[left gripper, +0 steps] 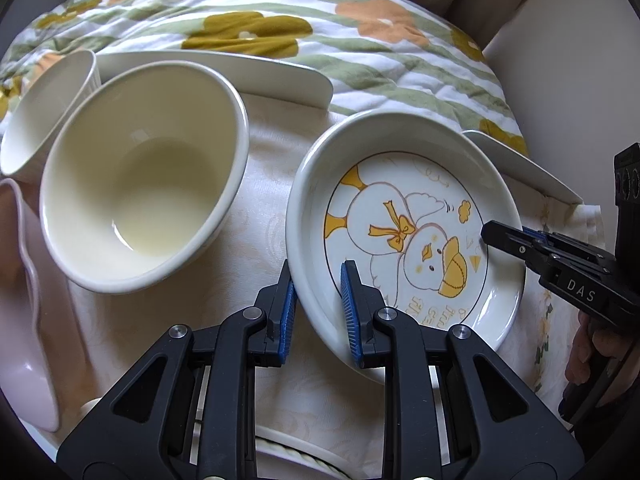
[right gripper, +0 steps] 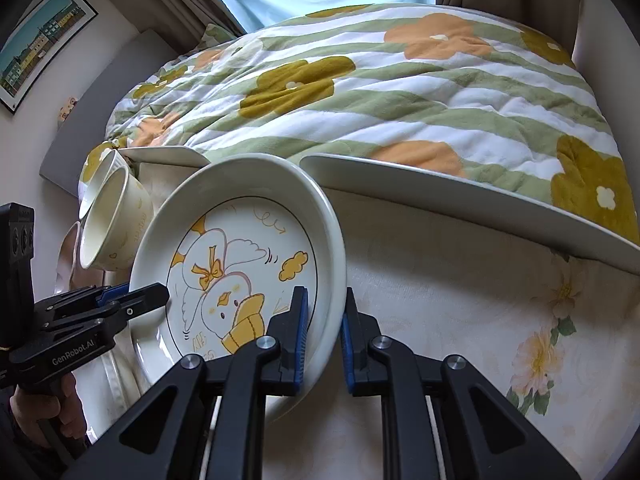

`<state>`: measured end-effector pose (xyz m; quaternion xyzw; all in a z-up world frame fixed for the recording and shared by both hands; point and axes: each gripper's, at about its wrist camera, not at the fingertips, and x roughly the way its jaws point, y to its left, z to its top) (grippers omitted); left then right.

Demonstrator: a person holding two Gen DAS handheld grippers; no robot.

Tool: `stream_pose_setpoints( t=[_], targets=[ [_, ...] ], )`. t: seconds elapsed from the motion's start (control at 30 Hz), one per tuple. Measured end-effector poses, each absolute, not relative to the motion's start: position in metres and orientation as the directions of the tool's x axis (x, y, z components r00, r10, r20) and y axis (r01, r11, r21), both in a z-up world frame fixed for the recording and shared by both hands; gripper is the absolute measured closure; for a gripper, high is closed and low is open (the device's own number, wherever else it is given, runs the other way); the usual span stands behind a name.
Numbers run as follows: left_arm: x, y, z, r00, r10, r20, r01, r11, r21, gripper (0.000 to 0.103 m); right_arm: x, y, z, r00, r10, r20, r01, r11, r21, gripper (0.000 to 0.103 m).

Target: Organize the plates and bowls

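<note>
A white plate with a yellow duck drawing (left gripper: 404, 232) (right gripper: 240, 264) lies on the cream tablecloth. My left gripper (left gripper: 319, 312) straddles its near-left rim, jaws a little apart on either side of the rim. My right gripper (right gripper: 325, 332) straddles the opposite rim the same way; it also shows in the left wrist view (left gripper: 516, 240). The left gripper shows in the right wrist view (right gripper: 132, 300). A cream bowl (left gripper: 140, 176) (right gripper: 112, 224) stands left of the plate, with a white ribbed cup (left gripper: 48, 112) behind it.
A pink cup (left gripper: 28, 320) is at the far left. White platters (left gripper: 224, 72) (right gripper: 460, 196) lie along the table's far edge, against a flowered quilt (right gripper: 380, 88). Another white rim (left gripper: 296, 452) shows under my left gripper.
</note>
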<state>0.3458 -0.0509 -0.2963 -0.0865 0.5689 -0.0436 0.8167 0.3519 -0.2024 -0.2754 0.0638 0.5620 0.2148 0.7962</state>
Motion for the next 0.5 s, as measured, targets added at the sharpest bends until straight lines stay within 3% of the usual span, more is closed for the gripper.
stream_pose_setpoints(
  t=[0.5],
  targets=[
    [0.307, -0.056, -0.234, 0.473, -0.173, -0.864, 0.029, 0.983, -0.181, 0.084, 0.307, -0.211, -0.224, 0.396, 0.431, -0.811, -0.277, 0.898, 0.343, 0.089]
  ],
)
